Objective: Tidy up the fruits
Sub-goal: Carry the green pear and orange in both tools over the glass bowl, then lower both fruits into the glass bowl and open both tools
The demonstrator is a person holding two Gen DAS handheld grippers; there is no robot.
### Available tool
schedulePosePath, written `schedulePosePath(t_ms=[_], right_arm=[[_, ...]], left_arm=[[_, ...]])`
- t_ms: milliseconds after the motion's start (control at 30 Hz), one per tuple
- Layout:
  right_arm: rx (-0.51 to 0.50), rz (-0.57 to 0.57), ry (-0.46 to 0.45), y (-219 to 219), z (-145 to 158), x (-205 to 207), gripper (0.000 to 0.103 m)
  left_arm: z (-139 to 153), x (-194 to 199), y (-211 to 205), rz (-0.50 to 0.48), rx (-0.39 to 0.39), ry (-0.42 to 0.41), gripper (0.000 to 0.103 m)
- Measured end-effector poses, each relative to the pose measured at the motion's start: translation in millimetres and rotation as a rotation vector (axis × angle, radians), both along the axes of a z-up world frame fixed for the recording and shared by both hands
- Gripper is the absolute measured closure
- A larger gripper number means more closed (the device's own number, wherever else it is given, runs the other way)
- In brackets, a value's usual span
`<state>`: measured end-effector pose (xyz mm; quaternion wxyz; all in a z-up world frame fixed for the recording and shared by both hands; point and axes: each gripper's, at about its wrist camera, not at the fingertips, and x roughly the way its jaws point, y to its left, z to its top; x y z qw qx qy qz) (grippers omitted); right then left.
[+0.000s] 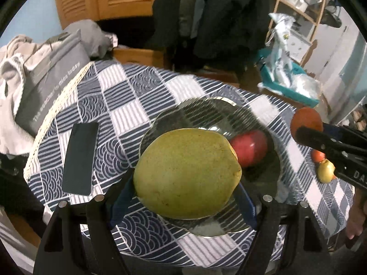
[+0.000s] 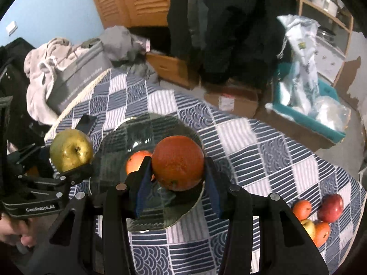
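Fruit is clamped in both grippers over the glass plate [image 2: 195, 204]: left gripper [image 1: 187, 189] holds the pear [image 1: 187, 174], right gripper [image 2: 177, 176] the orange [image 2: 177, 166]; lower each beside the red fruit [image 1: 250, 147] before releasing.

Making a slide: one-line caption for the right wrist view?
Right gripper holds an orange above the glass plate; left gripper brings a pear.

Left claw [image 1: 187, 188] grips a green pear [image 1: 187, 174], seemingly above the glass plate [image 1: 206, 112].
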<state>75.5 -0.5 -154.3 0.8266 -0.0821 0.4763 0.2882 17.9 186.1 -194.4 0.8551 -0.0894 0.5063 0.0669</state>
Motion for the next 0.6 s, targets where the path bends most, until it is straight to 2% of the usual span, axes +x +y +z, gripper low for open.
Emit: schedulePosePath(t_ms=[367,600], right_arm=[[-0.049,0.053,0.105,17.6,-43.4,-8.9,0.059],[-0.057,0.068,0.164,20.8,-61.0,-12.2,0.059]], left_arm=[[-31.1,-2.1,4.0,0.020,-0.037,0.090,0.021],[-44.3,1.0,3.1,0.022,-0.068,0.139,0.021]])
